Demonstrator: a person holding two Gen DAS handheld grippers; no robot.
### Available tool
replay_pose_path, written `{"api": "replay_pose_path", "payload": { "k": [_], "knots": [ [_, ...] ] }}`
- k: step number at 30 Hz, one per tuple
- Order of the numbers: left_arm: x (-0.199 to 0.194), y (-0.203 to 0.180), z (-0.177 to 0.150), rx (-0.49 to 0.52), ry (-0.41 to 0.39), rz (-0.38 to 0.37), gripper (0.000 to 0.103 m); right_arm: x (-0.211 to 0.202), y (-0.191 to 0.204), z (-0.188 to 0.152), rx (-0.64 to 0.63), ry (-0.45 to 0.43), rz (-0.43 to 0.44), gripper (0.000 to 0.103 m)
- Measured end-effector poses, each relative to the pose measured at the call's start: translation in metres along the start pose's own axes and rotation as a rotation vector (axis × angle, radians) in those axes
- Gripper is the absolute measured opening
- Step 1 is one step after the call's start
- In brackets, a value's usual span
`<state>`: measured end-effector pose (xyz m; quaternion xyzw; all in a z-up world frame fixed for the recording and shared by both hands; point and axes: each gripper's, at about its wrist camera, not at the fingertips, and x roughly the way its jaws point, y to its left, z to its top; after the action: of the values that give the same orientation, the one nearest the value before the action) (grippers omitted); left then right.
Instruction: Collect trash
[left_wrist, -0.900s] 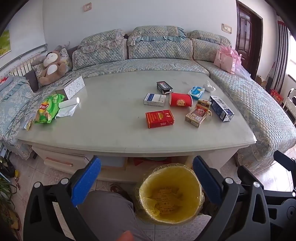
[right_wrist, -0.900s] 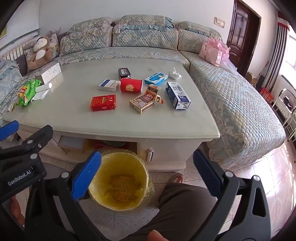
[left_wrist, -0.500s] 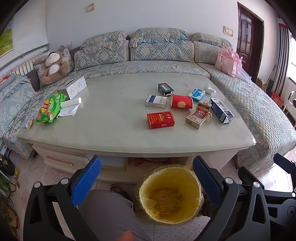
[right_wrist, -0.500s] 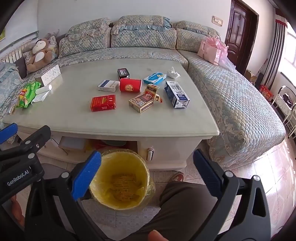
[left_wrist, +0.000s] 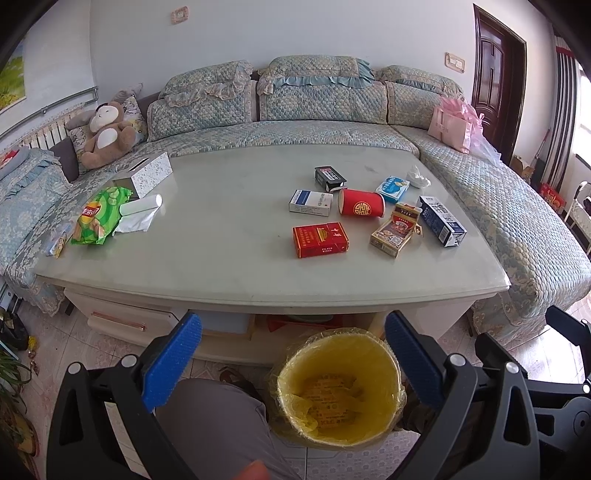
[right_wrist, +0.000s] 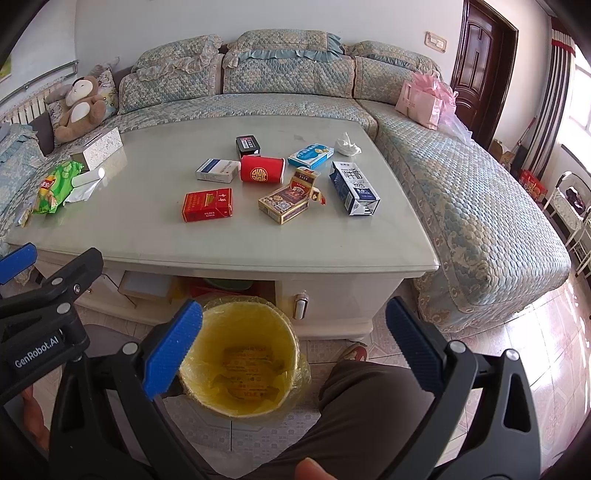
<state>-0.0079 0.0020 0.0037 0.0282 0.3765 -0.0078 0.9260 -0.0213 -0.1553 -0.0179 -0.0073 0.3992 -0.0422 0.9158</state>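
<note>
Quilted sofa (left_wrist: 306, 125) wraps the far and right sides of a pale tabletop (left_wrist: 229, 251). Trash lies in a cluster on the tabletop's right half: a red pack (left_wrist: 320, 240) nearest the front edge, a gold pack (left_wrist: 395, 231) with its lid open to its right, a carton (left_wrist: 441, 220) closest to the right edge, a red cup (left_wrist: 361, 203) on its side behind them, a white pack (left_wrist: 310, 202) left of the cup, a black box (left_wrist: 330, 178) and a blue box (left_wrist: 392, 185) farther back, and a crumpled tissue (left_wrist: 418, 177) near the far right corner. At the left edge sit a chip bag (left_wrist: 98, 216), a roll (left_wrist: 141, 205) and a tissue box (left_wrist: 147, 174).

On the floor below the front edge stands a bin (left_wrist: 338, 387) with a yellow liner. The left gripper (left_wrist: 293, 363) hangs above it with jaws spread wide and holding nothing; the right gripper (right_wrist: 293, 347) is likewise released and empty over the bin (right_wrist: 240, 356).
</note>
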Motion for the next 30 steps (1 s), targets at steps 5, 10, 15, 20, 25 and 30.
{"api": "replay_pose_path", "payload": {
  "k": [5,10,15,20,25,30],
  "knots": [
    [-0.001,-0.0004,0.0011,0.0,-0.004,0.002,0.097,-0.0007,0.0002,0.0001,-0.001,-0.001,-0.001,0.097],
    [-0.0008,0.0003,0.002,0.0,-0.005,0.001,0.097,-0.0007,0.0003,0.0004,0.0,0.0,0.0,0.097],
    [0.0002,0.0009,0.0005,-0.004,-0.003,-0.003,0.097,-0.0007,0.0005,0.0002,0.0,-0.001,0.0,0.097],
    [0.0013,0.0013,0.0003,-0.003,-0.002,-0.002,0.097,-0.0009,0.0008,0.0003,0.001,-0.001,-0.003,0.097],
    [0.0023,0.0025,-0.0002,-0.005,0.002,-0.008,0.097,-0.0012,0.0006,0.0005,0.002,0.0,-0.003,0.097],
    [0.0045,0.0017,-0.0009,-0.012,0.006,-0.018,0.097,-0.0007,-0.0003,0.0009,0.005,0.002,-0.003,0.097]
  ]
}}
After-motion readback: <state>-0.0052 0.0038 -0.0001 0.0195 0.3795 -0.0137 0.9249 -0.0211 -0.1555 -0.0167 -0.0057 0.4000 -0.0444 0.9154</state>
